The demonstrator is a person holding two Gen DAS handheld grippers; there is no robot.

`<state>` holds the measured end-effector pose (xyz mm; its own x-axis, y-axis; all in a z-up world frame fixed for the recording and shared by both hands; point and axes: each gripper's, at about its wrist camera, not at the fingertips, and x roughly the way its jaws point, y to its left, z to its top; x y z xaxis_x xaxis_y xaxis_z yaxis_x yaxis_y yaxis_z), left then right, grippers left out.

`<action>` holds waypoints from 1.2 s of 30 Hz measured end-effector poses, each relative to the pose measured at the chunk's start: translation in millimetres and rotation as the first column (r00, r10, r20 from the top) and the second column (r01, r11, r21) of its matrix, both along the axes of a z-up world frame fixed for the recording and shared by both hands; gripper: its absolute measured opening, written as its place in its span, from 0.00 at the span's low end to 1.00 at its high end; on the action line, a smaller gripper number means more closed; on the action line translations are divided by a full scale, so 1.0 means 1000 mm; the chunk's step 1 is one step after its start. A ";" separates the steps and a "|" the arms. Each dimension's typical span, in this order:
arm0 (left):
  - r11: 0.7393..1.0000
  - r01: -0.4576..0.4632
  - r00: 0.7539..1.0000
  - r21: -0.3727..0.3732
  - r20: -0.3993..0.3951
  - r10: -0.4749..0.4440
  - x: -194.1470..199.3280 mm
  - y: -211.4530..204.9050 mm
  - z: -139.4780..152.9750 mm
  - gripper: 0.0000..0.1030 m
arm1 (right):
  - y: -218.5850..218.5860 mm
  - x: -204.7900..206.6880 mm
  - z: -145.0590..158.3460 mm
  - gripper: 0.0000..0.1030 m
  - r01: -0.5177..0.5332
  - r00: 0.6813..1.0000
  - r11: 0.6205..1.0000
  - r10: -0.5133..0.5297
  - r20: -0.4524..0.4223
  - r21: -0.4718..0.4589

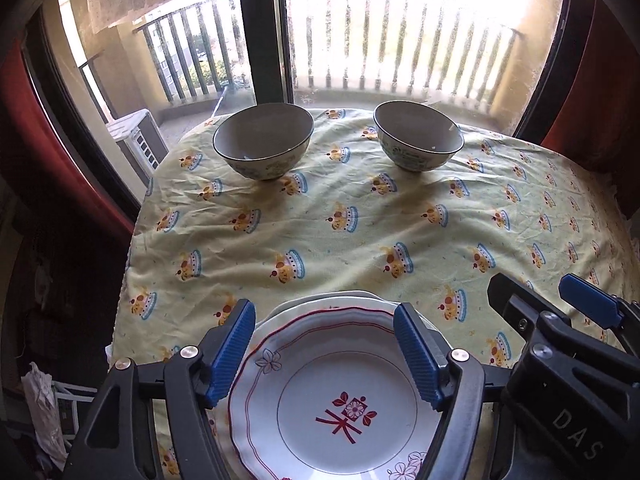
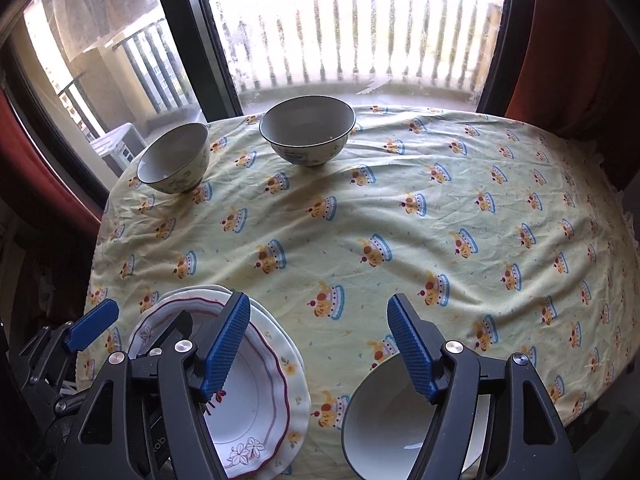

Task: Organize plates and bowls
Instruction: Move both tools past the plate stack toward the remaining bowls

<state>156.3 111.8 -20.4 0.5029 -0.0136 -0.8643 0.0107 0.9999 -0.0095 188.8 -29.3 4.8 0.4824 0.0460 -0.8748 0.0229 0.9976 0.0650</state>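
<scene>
A white plate with a red wavy rim lies on top of a larger cream plate at the table's near edge. My left gripper is open above this stack, holding nothing. Two patterned bowls stand at the far edge: one on the left and one on the right. In the right wrist view the plate stack is at lower left and a third white bowl sits at the near edge. My right gripper is open, its right finger over that bowl. The far bowls show there too.
A yellow printed cloth covers the round table. A window with a dark frame and balcony railing lies behind it. Red curtains hang at both sides. The right gripper's body is at the left wrist view's lower right.
</scene>
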 end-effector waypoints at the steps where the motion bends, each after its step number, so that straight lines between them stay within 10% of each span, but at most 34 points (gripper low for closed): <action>1: 1.000 0.003 1.000 0.000 0.002 -0.003 0.004 0.005 0.000 0.72 | 0.006 0.003 0.000 0.72 0.005 1.000 1.000 -0.005 0.002 -0.002; 36: 1.000 0.018 0.999 0.016 0.031 -0.019 0.184 0.117 -0.021 0.79 | 0.122 0.174 -0.021 0.72 0.085 0.996 0.996 -0.085 0.012 0.019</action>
